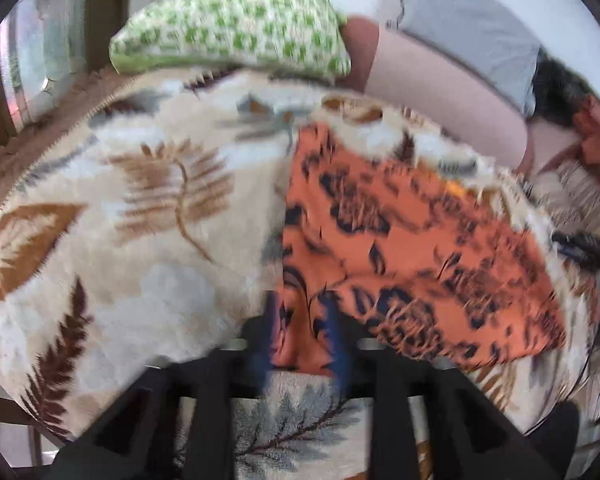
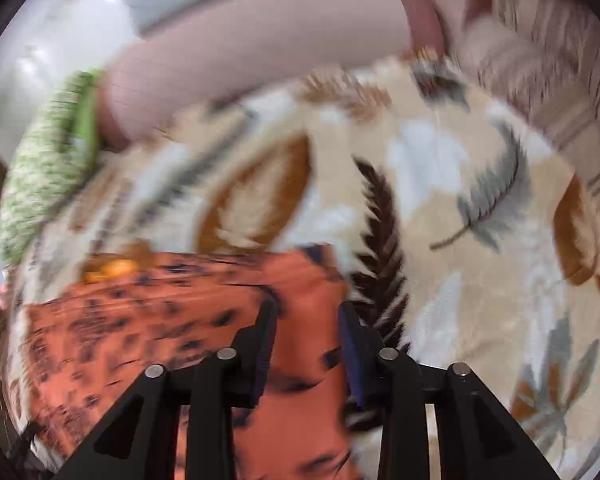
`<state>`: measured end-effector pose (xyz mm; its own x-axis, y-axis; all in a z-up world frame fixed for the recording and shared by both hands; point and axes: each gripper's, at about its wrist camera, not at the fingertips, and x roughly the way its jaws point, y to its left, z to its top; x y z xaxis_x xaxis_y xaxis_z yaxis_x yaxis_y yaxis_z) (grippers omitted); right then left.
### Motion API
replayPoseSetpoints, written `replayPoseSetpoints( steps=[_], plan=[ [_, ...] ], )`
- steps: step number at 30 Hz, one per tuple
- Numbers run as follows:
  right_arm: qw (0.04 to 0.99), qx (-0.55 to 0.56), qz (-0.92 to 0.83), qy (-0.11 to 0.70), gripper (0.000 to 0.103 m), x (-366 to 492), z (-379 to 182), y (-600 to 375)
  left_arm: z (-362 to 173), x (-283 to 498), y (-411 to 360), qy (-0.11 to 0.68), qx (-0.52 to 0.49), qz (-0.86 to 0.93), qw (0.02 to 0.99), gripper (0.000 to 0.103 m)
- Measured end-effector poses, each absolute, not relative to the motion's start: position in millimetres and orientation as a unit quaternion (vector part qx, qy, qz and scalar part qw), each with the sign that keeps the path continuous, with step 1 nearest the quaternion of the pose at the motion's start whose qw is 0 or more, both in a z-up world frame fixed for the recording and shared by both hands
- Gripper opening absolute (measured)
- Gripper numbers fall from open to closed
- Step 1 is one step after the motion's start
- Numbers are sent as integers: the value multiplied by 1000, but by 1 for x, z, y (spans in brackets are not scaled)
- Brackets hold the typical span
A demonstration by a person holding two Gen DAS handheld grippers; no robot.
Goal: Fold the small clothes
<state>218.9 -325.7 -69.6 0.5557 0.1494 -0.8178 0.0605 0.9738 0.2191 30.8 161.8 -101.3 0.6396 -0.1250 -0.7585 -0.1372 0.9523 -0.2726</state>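
Orange garment edge, apparently unpinched.

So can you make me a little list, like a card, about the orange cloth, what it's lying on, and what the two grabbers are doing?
cloth: orange garment with dark flower print, spread flat
lying on: fluffy cream blanket with brown and grey leaves
behind it: green and white patterned pillow
left gripper: at a near corner of the garment, cloth between the fingers, grip too blurred to tell
right gripper: over another corner, jaws apart, nothing pinched
fold: not yet done
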Motion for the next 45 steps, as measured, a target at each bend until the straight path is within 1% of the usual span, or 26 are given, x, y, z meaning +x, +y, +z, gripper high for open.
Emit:
replayPoseSetpoints(
  steps=[1,2,5,7,11,12,14,15,17,18,20,21,22,24,26,27,30,33,35,37,38,39,40,41,43,45],
  plan=[
    [875,115,48,468,80,209,-64,-317,-96,32,166,412,-163,3,896,76],
    [874,120,79,464,85,196,-60,-307,-91,36,170,399,-168,2,901,79],
    [852,132,164,479,85,161,-67,-276,-87,78,177,397,-167,-30,902,79],
    [828,154,196,503,85,141,-87,-261,-94,118,183,406,-185,-55,893,79],
    [822,128,175,527,85,116,-122,-246,-113,197,187,436,-193,-73,876,76],
    [820,128,175,530,85,114,-127,-246,-116,208,187,437,-193,-83,874,68],
    [820,114,173,533,85,109,-136,-243,-133,235,186,472,-195,-85,855,32],
    [821,108,171,535,85,110,-139,-243,-149,249,189,506,-198,-76,836,10],
    [819,102,173,538,85,111,-142,-243,-155,251,194,503,-214,-91,832,10],
    [819,102,174,537,85,111,-142,-245,-145,248,190,493,-188,-92,845,8],
    [818,110,177,536,85,109,-145,-246,-122,234,174,437,-117,-111,885,7],
    [818,114,178,535,85,112,-147,-248,-134,239,176,464,-125,-98,872,7],
    [817,119,178,535,86,110,-149,-250,-150,244,181,494,-141,-86,853,10],
    [816,121,178,536,88,112,-150,-252,-157,241,191,488,-182,-91,849,12],
    [813,113,175,544,88,116,-147,-246,-141,232,190,484,-165,-64,857,35],
    [812,111,175,546,88,117,-146,-245,-126,222,188,465,-144,-45,872,46],
    [811,127,170,545,88,117,-140,-247,-90,182,182,417,-120,-69,899,49],
    [818,163,177,522,88,116,-123,-253,-72,141,169,405,-74,-69,909,52],
    [826,175,193,500,88,116,-109,-254,-73,110,157,410,-65,-67,907,63],
    [825,197,201,489,88,121,-107,-256,-88,92,150,418,-65,-60,904,79],
    [821,214,199,491,88,125,-113,-259,-105,89,145,436,-50,-38,898,82],
    [812,232,192,500,91,131,-125,-263,-125,93,143,460,-33,-14,887,83],
    [802,238,178,518,92,137,-141,-266,-150,97,140,499,-14,13,866,85],
    [789,247,166,537,92,144,-156,-268,-156,93,143,491,-29,15,871,85],
    [786,265,163,534,92,147,-146,-270,-138,84,147,474,-49,25,879,81],
    [800,248,188,513,92,149,-117,-265,-114,77,147,444,-44,21,895,81]
  ],
)
